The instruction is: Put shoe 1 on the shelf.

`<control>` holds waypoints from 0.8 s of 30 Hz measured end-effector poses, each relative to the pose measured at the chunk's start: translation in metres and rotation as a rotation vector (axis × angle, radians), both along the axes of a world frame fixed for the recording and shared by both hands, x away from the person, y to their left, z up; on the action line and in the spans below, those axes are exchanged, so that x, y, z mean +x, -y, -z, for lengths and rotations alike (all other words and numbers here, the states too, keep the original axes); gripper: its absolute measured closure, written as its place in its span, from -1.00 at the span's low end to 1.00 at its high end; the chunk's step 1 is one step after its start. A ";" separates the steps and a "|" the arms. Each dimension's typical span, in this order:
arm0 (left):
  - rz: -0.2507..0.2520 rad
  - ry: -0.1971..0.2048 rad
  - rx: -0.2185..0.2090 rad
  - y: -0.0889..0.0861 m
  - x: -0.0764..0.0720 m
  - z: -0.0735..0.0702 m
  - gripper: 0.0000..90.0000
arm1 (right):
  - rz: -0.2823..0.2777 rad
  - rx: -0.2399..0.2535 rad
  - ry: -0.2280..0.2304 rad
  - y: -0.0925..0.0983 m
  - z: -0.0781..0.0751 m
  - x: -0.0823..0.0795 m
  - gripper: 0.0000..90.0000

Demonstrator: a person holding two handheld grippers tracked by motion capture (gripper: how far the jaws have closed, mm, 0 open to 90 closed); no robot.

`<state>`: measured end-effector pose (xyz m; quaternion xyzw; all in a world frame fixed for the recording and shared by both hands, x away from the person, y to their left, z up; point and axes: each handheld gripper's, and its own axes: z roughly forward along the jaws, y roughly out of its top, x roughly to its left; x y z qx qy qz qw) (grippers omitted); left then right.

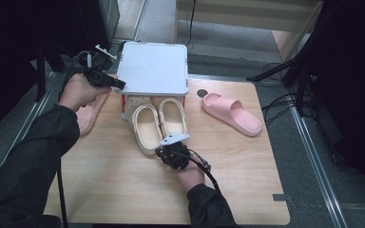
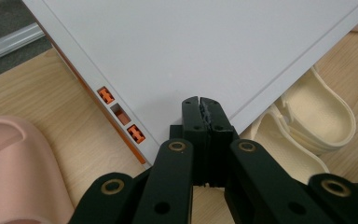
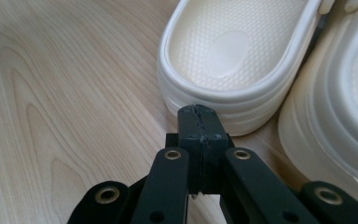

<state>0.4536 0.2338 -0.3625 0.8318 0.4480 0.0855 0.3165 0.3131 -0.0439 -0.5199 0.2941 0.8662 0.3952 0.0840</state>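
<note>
A: Where is the high camera looking from?
B: It is looking forward and down over the whole bench (image 1: pixel 123 190).
A: And the other two?
B: Both are riding close, each facing the cream shoes (image 2: pixel 317 121), which all three are sharing.

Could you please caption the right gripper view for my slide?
Shut right gripper at the heel of a cream clog on the wooden table.
</note>
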 end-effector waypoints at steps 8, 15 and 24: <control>-0.002 -0.007 -0.002 0.000 0.001 0.000 0.99 | -0.013 -0.021 0.009 -0.019 -0.003 0.002 1.00; -0.003 -0.010 0.004 0.000 0.001 -0.001 0.99 | -0.030 0.007 0.028 -0.041 -0.008 0.006 1.00; -0.007 -0.026 0.010 0.002 0.002 -0.002 0.99 | 0.034 0.002 0.055 -0.059 -0.013 0.028 1.00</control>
